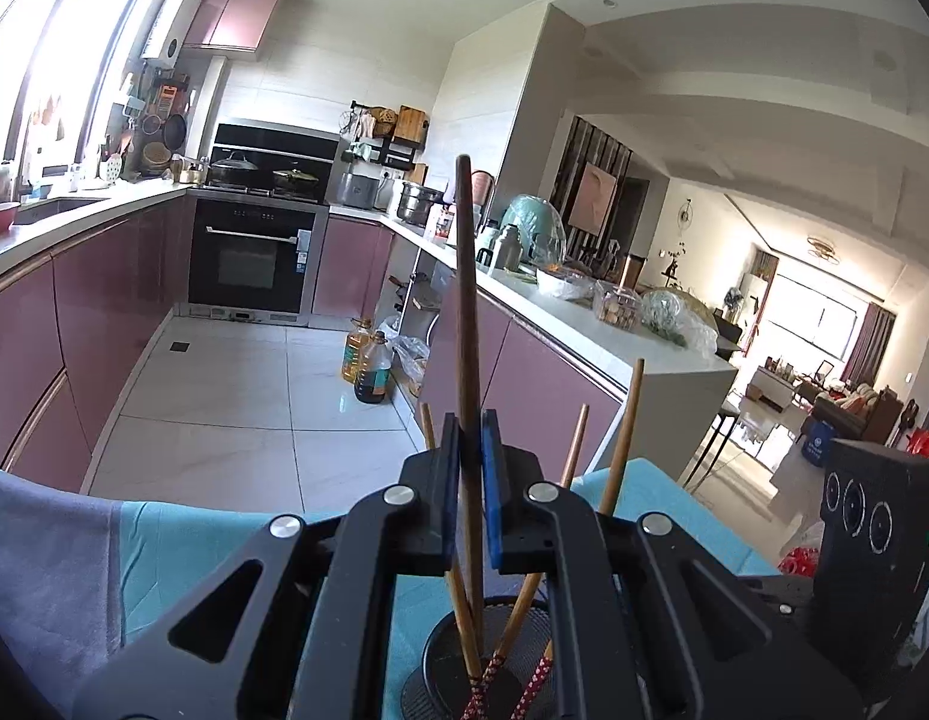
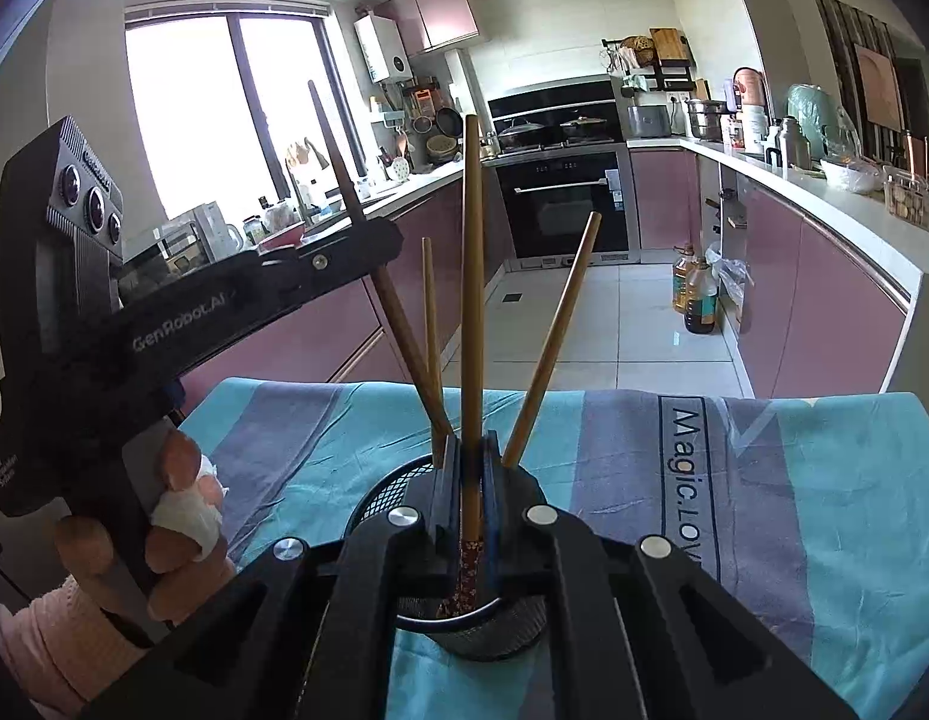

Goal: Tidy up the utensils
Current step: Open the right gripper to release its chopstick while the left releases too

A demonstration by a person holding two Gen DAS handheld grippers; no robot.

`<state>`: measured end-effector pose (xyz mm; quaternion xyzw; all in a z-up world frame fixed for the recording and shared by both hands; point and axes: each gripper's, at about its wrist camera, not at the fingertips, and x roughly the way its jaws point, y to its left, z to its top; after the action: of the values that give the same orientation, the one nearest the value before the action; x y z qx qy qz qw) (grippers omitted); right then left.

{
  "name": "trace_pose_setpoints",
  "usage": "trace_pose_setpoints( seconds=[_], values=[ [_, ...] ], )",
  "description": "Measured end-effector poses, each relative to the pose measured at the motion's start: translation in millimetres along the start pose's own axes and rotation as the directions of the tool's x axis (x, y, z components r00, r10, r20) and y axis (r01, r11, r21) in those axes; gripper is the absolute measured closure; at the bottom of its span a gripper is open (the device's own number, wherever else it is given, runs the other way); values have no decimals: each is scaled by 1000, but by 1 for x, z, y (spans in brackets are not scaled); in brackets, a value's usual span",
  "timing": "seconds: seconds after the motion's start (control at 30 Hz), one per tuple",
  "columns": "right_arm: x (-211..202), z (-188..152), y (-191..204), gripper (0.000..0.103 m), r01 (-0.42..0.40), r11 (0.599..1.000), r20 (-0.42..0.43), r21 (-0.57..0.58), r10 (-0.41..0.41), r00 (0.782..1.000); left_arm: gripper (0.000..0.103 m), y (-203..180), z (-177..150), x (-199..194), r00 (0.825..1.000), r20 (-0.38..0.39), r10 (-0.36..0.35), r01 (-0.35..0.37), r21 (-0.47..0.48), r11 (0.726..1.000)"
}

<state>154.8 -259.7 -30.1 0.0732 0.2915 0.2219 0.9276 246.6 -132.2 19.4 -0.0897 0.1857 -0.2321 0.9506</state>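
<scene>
Daylight kitchen, strong fisheye, blown-out windows

In the left wrist view the window (image 1: 50, 48) at 10 o'clock is pure white glare, and the far living room (image 1: 824, 324) at 3 o'clock is washed out too. In the right wrist view the window (image 2: 224, 120) at 10 o'clock is overexposed. The floor (image 2: 614, 324) shines softly. Walls bend near the dark corners; the nearest black parts are slightly soft.

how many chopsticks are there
4, all in the mesh holder: dark one in the left gripper, one in the right gripper, thin one between, one leaning right.
</scene>
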Motion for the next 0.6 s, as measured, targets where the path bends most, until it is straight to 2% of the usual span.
trace_pose_setpoints(
  seconds=[0.13,0.23,0.3,0.47,0.53,0.6],
  values=[
    [0,0,-4,97,-7,1000,-3,9,7,1000,96,8,3,-7,997,-60,-47,47,-5,999],
    [1,1,-5,97,-8,1000,-7,15,8,1000,96,10,5,-9,988,-117,-103,103,-4,995],
    [2,1,-6,97,-8,1000,-12,19,8,1000,96,9,4,-8,983,-143,-114,116,3,993],
    [9,0,-7,95,-1,1000,-35,30,3,999,96,4,1,0,981,-177,-82,91,42,995],
    [10,0,-7,84,8,999,-36,39,-7,999,93,3,-3,0,979,-187,-84,96,52,994],
    [8,-1,-9,81,13,999,-32,45,-12,999,92,3,-3,-1,980,-184,-74,87,65,994]
  ],
)
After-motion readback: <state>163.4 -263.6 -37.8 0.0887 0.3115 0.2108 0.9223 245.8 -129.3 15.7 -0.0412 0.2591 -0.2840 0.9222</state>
